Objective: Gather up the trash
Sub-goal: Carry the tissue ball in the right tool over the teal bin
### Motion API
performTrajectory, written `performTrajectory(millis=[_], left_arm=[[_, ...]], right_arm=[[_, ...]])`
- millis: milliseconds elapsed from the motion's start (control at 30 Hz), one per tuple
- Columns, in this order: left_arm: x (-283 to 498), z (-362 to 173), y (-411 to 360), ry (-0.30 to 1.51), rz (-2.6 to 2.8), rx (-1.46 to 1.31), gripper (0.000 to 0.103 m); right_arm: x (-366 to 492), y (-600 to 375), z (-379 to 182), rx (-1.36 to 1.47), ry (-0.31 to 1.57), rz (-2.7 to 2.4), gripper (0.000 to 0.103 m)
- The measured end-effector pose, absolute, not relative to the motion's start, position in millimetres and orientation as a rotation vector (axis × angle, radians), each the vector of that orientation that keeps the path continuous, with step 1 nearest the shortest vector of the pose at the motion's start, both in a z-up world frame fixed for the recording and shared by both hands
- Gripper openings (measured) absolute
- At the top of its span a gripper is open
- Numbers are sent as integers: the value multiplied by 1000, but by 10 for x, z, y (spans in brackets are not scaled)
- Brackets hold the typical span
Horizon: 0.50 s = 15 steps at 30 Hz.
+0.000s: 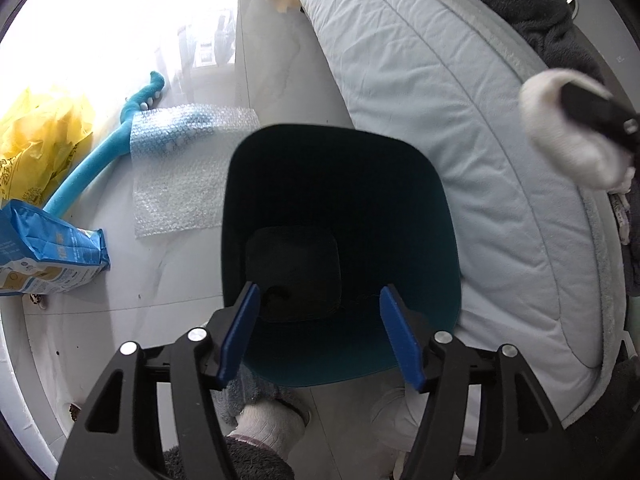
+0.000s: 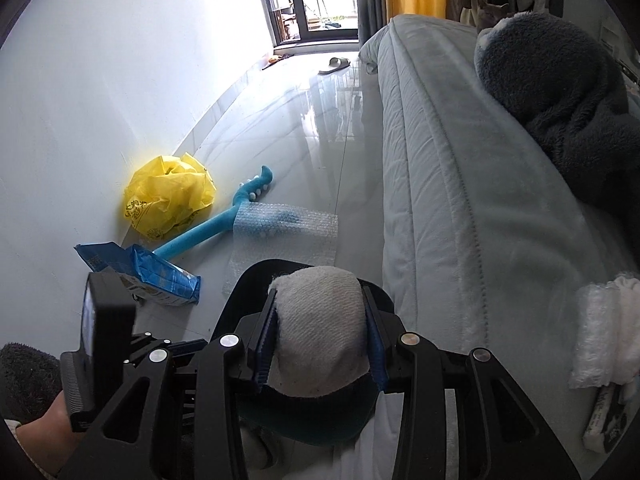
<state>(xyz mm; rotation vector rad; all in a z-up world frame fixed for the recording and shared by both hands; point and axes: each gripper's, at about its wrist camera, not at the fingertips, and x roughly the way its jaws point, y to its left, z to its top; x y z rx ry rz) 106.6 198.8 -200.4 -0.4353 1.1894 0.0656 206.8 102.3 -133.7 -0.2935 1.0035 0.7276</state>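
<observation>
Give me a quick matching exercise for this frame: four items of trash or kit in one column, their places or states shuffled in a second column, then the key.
1. white wad
2. bubble wrap
3. yellow bag
4. left tongs

A. crumpled by the wall
B. open over the bin
C. flat on the floor, over the blue foam stick
D. clamped in the right tongs

Pairs: 1-D, 2-C, 3-A, 4-B

The left gripper [image 1: 318,334] hangs with jaws apart over a dark bin [image 1: 340,256] beside the bed [image 1: 440,120]. Bubble wrap [image 1: 188,168], a blue bag [image 1: 48,252] and a yellow bag [image 1: 40,136] lie on the floor [image 1: 168,280].
</observation>
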Motion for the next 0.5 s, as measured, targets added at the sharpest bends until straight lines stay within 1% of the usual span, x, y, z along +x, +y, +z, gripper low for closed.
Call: performTrajectory(millis=[33, 100, 400, 500], left_arm=[[1049, -1980, 2010, 1179, 68, -439, 71], [1002, -1923, 2074, 1158, 77, -444, 72], [834, -1615, 2227, 1045, 104, -380, 72], [778, -1484, 2276, 990, 111, -366, 70]], right_arm=[[2078, 1053, -1381, -295, 1015, 728, 40], [2090, 1125, -1477, -304, 1035, 724, 40], [2159, 1282, -1857, -321, 1130, 701, 40], [2168, 1317, -2000, -333, 1159, 684, 40]])
